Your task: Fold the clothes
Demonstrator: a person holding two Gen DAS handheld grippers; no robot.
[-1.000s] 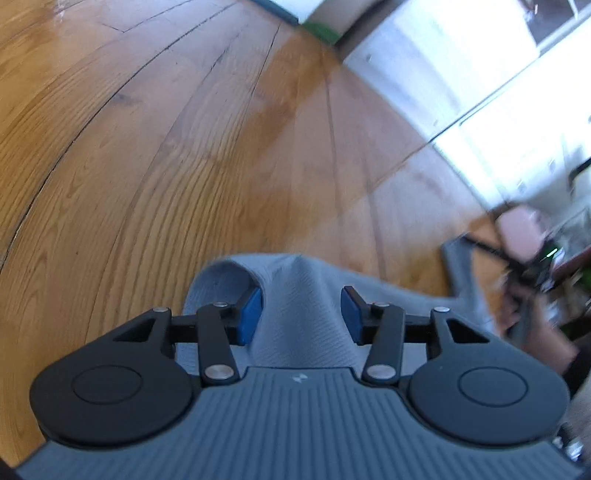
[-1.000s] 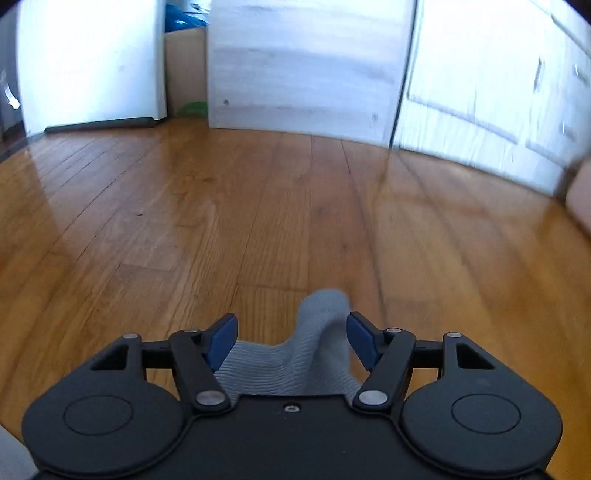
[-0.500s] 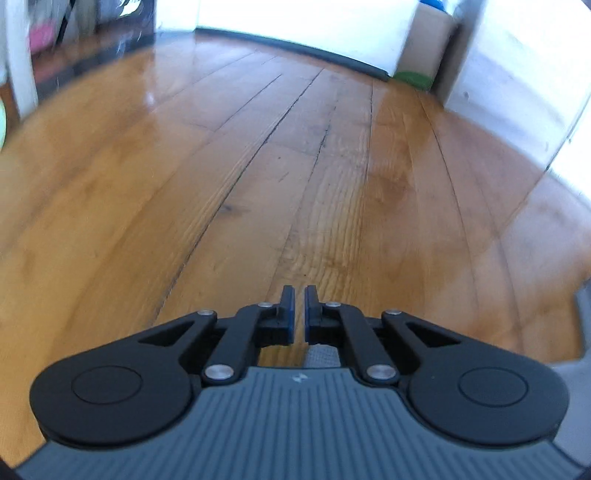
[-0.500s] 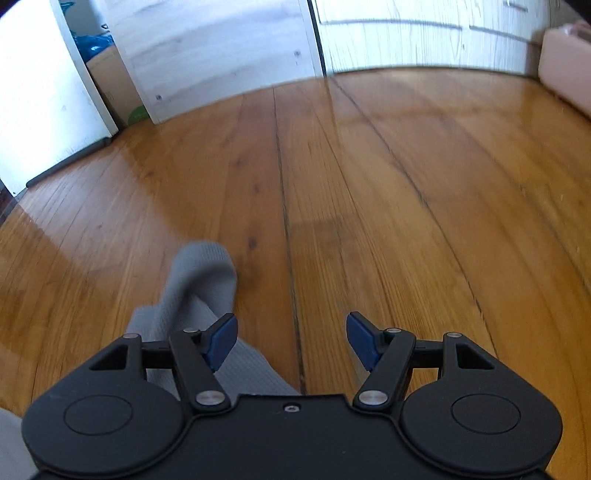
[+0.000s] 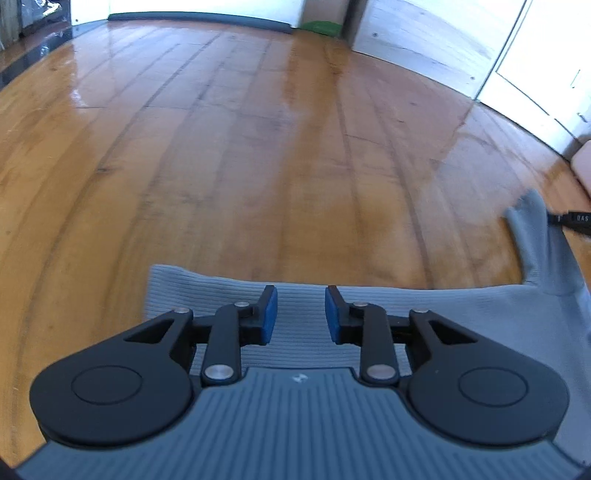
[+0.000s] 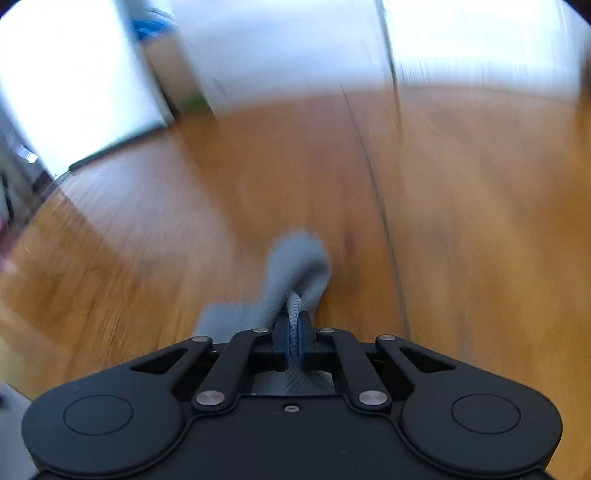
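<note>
A grey ribbed garment [image 5: 461,317] lies on the wooden floor [image 5: 258,155], its edge running across the left wrist view. My left gripper [image 5: 301,314] hovers over that edge with its jaws opening; the cloth lies below them and the blue pads do not press on it. At the far right a raised corner of the garment [image 5: 532,214] meets the dark tip of the other gripper. In the blurred right wrist view my right gripper [image 6: 293,339] is shut on a bunched fold of the grey garment [image 6: 295,269], which sticks out past the fingertips.
White cabinet doors and panels [image 5: 436,40] line the far side of the floor. A green object [image 5: 321,27] lies at their foot. A pale pink box [image 5: 581,162] sits at the right edge. Bare floor spreads ahead of both grippers.
The left gripper shut, then parted again and now sits over the garment's edge. The right gripper went from wide open beside the cloth to shut on a fold of it.
</note>
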